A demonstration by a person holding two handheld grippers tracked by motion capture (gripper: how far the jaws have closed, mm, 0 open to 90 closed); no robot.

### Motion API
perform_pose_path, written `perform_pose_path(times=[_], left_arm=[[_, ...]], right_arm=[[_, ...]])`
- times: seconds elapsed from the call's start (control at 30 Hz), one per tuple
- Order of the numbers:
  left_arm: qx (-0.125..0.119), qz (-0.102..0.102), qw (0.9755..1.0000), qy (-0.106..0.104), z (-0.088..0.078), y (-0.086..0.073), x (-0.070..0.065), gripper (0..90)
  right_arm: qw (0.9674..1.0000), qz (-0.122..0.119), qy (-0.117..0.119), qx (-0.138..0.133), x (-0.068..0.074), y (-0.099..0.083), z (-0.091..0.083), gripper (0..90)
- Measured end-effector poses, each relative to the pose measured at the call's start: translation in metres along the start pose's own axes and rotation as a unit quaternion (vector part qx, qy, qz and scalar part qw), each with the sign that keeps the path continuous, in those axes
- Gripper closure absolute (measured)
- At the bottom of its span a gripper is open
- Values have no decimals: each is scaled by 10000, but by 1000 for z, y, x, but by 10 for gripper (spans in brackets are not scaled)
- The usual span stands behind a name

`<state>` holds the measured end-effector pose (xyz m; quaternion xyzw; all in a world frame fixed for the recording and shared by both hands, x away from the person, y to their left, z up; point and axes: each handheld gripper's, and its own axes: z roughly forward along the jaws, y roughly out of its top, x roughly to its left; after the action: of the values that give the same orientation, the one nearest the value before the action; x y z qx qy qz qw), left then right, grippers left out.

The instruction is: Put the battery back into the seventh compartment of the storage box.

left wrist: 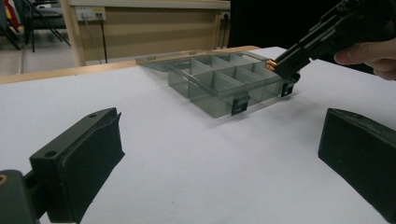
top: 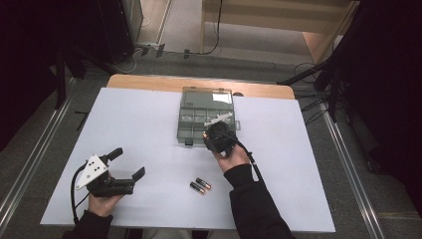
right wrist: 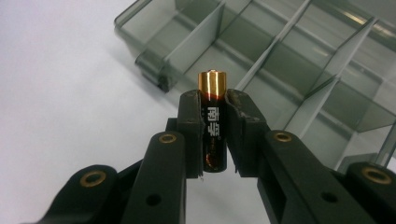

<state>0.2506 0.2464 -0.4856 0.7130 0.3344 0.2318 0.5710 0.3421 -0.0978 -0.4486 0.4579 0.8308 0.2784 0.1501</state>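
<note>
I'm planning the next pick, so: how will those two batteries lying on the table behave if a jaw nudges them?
The two batteries are smooth cylinders lying on the flat white table, so they would probably roll sideways. They look rigid and likely dense for their size.

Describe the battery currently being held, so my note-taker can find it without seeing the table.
Start at the grey divided box on the white table. At its near edge the right tool grips a black, gold-capped battery, lifted off the table, unlike the two batteries lying loose.
</note>
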Motion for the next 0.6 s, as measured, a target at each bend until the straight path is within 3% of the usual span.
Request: perform_pose_path(times=[0.07,0.2,0.3,0.43,0.47,0.5,0.53,0.57,0.6], left_arm=[[-11,-8,10000,6,0,0,0,0],[-8,-8,10000,4,0,0,0,0],[-6,-7,10000,1,0,0,0,0],[-15,1,10000,-31,0,0,0,0],[-15,1,10000,-31,0,0,0,0],[-14,10,10000,-26,0,0,0,0],[-14,10,10000,-26,0,0,0,0],[-27,8,10000,-22,0,0,0,0],[-45,1,10000,-21,0,0,0,0]], right_arm=[[10000,43,-28,-49,-1,1,1,773],[9987,439,-30,-265,-9,5,3,773],[9965,758,13,-360,-16,6,4,773],[9909,1258,48,-481,-26,6,7,773],[9909,1258,48,-481,-26,6,7,773],[9845,1656,152,-566,-33,6,11,773],[9845,1656,152,-566,-33,6,11,773],[9793,1933,183,-581,-38,7,13,773],[9780,1995,195,-582,-39,8,14,773]])
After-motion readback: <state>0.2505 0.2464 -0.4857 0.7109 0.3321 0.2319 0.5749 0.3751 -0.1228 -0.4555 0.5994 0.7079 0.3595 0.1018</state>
